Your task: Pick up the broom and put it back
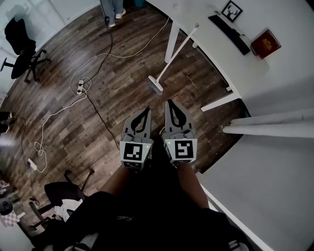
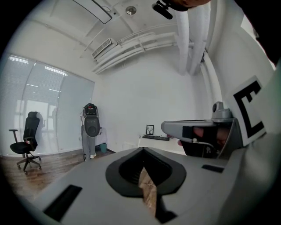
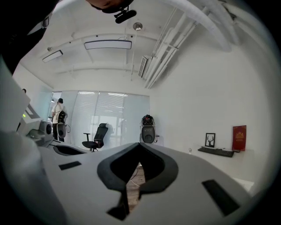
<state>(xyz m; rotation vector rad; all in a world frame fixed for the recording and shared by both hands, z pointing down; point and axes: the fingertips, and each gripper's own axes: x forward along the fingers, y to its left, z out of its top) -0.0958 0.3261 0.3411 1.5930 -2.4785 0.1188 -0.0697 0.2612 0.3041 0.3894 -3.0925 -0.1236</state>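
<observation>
A white-handled broom (image 1: 174, 54) stands tilted, its brush head (image 1: 155, 86) on the wooden floor and its handle top resting against the white table (image 1: 221, 63). My left gripper (image 1: 147, 110) and right gripper (image 1: 169, 102) are held side by side, pointing toward the broom from a short way back. Neither touches it. Both have their jaws closed to a point with nothing between them, as the left gripper (image 2: 142, 150) and right gripper (image 3: 139, 145) also show in their own views. The broom is hidden behind the jaws in both gripper views.
The table carries a keyboard (image 1: 229, 33), a small picture frame (image 1: 231, 10) and a red book (image 1: 265, 43). White and black cables (image 1: 88, 93) trail over the floor at the left. An office chair (image 1: 22, 46) stands far left, and a person (image 1: 113, 10) stands at the back. White pipes (image 1: 274, 128) run along the right.
</observation>
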